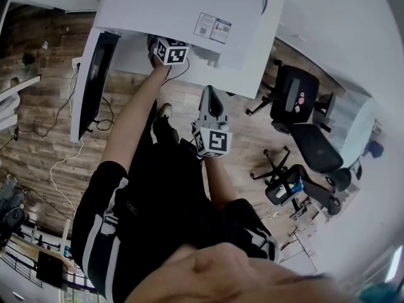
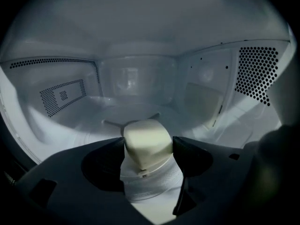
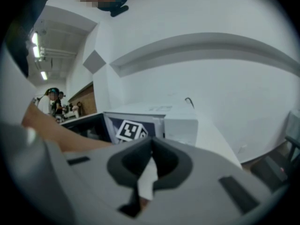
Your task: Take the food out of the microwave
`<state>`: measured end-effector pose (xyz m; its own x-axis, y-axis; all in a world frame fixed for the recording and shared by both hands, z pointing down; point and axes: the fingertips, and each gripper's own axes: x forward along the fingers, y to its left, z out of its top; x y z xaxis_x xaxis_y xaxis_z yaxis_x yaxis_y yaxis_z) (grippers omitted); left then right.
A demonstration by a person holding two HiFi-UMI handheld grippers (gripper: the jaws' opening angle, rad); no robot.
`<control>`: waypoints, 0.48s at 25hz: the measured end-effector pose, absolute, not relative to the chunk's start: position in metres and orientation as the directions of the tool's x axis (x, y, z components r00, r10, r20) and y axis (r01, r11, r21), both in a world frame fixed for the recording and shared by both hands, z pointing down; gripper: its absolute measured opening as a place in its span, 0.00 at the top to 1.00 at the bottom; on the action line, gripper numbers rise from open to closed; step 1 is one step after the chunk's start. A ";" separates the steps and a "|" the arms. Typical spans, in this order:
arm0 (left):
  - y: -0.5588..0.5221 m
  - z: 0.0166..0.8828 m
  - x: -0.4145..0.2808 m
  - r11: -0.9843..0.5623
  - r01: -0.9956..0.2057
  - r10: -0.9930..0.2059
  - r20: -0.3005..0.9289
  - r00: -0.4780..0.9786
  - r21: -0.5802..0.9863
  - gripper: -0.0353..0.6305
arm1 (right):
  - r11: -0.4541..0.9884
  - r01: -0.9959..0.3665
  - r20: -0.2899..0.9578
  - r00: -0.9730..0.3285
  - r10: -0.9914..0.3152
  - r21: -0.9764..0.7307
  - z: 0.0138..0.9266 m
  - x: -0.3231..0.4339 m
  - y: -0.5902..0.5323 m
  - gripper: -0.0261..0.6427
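Standing at the white microwave, door open to the left. Reaching in through the opening with the left gripper — from the head view, only its marker cube and the bare forearm behind it showing.

Clamped on the food, one dark jaw against each flank. Pale cream, blocky, with rounded edges. Lying with a broad flat face up and a blunt corner turned down and back toward the camera. About as wide as deep from this angle, so no calling the long axis with any certainty. Set roughly level, filling the gap from jaw to jaw. Placed mid-cavity, over the glass turntable, with a white ribbed thing directly beneath — touching it or clear of it, impossible to tell. Beyond, the curved back wall and a perforated vent on the right wall.

Holding the right gripper back outside, just short of the microwave's front edge, above the wood floor. Aimed at the microwave, with the other gripper's marker cube dead ahead in its own view. Pinched shut, the two tips pressed together.

Off to the right, black office chairs.
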<state>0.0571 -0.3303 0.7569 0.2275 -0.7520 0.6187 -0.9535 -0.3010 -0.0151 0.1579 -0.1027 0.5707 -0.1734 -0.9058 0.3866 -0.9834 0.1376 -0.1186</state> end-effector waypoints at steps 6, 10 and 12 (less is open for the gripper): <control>-0.326 0.756 0.054 -0.336 -0.942 -0.758 0.600 0.256 -0.024 0.44 | 0.135 -0.985 0.378 -0.167 -0.911 -0.112 0.571 0.161 -0.102 0.92; -0.320 0.749 0.046 -0.355 -0.934 -0.762 0.587 0.274 -0.025 0.44 | 0.132 -0.983 0.381 -0.171 -0.908 -0.127 0.570 0.159 -0.102 0.92; -0.315 0.749 0.042 -0.367 -0.930 -0.763 0.581 0.283 -0.029 0.44 | 0.137 -0.982 0.379 -0.175 -0.909 -0.127 0.570 0.157 -0.102 0.92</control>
<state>0.0417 -0.3145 0.7492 0.2828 -0.7631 0.5811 -0.9299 -0.3667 -0.0290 0.1569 -0.1020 0.5701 -0.1754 -0.9088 0.3786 -0.9824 0.1366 -0.1273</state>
